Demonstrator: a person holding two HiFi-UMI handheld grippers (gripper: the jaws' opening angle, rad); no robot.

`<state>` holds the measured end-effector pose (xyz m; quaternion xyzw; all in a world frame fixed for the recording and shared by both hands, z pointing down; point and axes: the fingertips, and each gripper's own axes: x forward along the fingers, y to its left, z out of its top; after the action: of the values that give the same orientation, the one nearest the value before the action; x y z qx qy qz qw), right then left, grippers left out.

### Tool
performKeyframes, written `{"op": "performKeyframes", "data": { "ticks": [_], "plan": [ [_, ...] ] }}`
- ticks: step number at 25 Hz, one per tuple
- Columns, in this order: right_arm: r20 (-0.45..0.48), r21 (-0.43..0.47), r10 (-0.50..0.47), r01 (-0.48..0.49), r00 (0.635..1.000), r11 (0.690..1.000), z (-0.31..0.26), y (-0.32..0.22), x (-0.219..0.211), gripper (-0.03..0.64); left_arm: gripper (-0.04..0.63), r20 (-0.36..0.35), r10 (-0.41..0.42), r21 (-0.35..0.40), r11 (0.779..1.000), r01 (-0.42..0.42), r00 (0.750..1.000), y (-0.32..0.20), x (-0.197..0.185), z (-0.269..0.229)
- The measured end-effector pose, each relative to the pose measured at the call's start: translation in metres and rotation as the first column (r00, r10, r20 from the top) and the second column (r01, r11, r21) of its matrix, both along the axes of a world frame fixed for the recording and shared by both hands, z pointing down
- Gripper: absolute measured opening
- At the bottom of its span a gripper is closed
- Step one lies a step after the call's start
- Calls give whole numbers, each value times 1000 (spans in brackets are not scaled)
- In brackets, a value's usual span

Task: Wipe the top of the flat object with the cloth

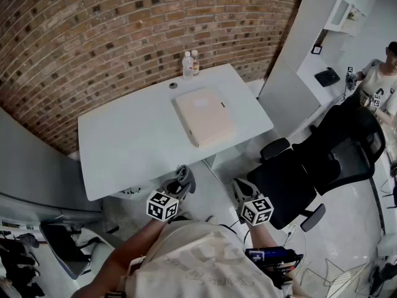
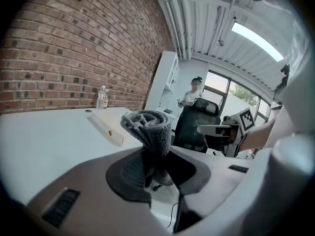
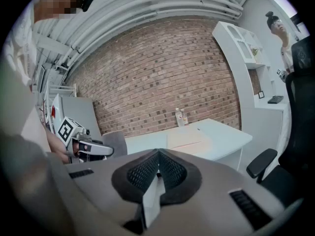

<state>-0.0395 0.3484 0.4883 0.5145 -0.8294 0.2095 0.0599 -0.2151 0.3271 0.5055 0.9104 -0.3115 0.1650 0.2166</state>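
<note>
A flat beige case (image 1: 203, 115) lies on the white table (image 1: 124, 148), toward its right side; it shows again as the beige case (image 2: 106, 125) and the beige case (image 3: 186, 139) in the gripper views. My left gripper (image 1: 182, 180) is shut on a rolled grey cloth (image 2: 149, 132), held in front of the table's near edge. The grey cloth (image 1: 183, 177) sticks out past the jaws. My right gripper (image 1: 240, 188) is shut with nothing between its pads, hanging off the table to the right of the left one.
Two small bottles (image 1: 190, 64) stand at the table's far edge by the brick wall, and a small dark disc (image 1: 173, 85) lies near them. A black office chair (image 1: 316, 166) stands right of the table. A person (image 1: 381, 82) sits at the far right.
</note>
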Motion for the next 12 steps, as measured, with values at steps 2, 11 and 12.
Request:
{"op": "performKeyframes", "data": {
  "ticks": [2,11,12],
  "plan": [
    [0,-2,-1,1,1000,1000,0,1,0,21,100,0,-1,-1,1000,1,1000,1,1,-1],
    [5,-12,-5,5,1000,1000,7,4,3,21,100,12,-10,-9,1000,10,1000,6,1,3],
    [8,-13,-4,4,1000,1000,7,4,4,21,100,14,-13,-10,1000,13,1000,7,2,4]
  ]
}}
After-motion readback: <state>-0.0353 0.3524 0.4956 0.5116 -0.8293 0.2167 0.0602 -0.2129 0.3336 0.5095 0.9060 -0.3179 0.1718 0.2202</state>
